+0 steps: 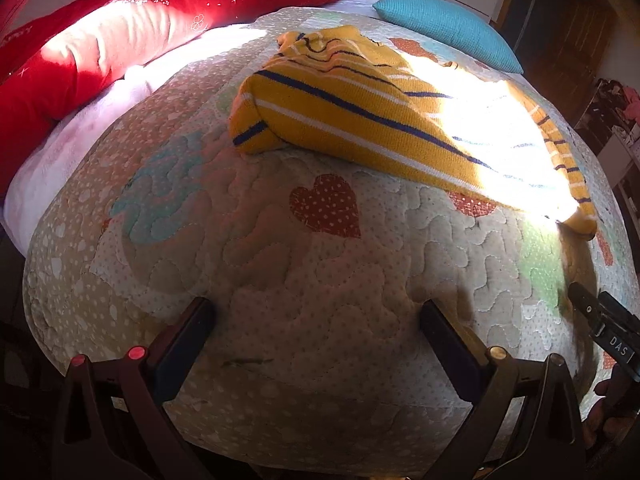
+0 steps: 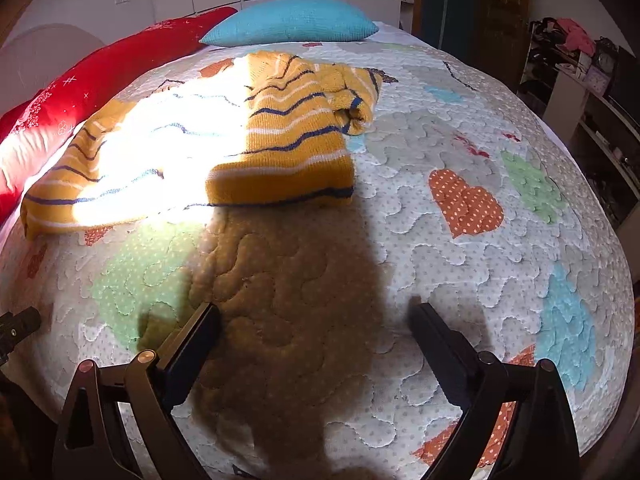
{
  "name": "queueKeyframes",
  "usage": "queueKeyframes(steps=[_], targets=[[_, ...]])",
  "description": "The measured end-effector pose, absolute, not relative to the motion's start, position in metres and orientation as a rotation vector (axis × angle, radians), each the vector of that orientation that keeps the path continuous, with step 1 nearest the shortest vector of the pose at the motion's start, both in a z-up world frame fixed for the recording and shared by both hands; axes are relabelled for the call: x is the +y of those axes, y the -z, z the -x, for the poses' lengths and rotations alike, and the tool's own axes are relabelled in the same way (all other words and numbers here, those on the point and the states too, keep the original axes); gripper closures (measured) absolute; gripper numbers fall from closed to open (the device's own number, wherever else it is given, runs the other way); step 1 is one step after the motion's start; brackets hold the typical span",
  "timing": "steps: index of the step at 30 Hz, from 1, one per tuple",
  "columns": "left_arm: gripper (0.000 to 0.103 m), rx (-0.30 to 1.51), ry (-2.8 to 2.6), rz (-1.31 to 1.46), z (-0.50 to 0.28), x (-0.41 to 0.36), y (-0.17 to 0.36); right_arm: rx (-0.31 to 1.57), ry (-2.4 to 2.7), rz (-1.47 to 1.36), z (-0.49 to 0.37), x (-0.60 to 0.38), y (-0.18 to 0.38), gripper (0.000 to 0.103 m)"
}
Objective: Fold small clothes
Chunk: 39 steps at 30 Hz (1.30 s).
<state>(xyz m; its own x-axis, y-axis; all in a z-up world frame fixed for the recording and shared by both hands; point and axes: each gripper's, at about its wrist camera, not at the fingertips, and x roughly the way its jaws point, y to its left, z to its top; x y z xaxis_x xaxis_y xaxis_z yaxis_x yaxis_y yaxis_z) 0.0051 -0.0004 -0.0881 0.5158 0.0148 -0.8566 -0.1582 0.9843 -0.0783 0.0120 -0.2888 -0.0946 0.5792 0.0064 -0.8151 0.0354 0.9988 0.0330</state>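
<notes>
A small yellow knit sweater with navy and white stripes (image 1: 360, 120) lies partly folded on the quilted bedspread (image 1: 280, 280), part of it in a bright patch of sunlight. It also shows in the right wrist view (image 2: 280, 148), with one folded flap on top. My left gripper (image 1: 316, 312) is open and empty, low over the quilt, well short of the sweater. My right gripper (image 2: 316, 316) is open and empty, also short of the sweater. The tip of the right gripper shows at the right edge of the left wrist view (image 1: 600, 320).
A long red pillow (image 1: 120, 36) lies along the bed's far left side. A teal cushion (image 2: 292, 20) sits at the head of the bed. Shelves with clutter (image 2: 580, 80) and a dark wooden door (image 2: 500, 12) stand to the right.
</notes>
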Motion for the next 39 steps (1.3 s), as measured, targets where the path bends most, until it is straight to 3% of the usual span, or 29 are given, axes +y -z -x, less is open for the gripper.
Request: queueKeyframes(steps=[39], targets=[[0.000, 1.016, -0.146, 0.119, -0.0073, -0.0052, 0.0927, 0.886, 0.029, -0.053, -0.0034, -0.2862, 0.0990, 0.000]])
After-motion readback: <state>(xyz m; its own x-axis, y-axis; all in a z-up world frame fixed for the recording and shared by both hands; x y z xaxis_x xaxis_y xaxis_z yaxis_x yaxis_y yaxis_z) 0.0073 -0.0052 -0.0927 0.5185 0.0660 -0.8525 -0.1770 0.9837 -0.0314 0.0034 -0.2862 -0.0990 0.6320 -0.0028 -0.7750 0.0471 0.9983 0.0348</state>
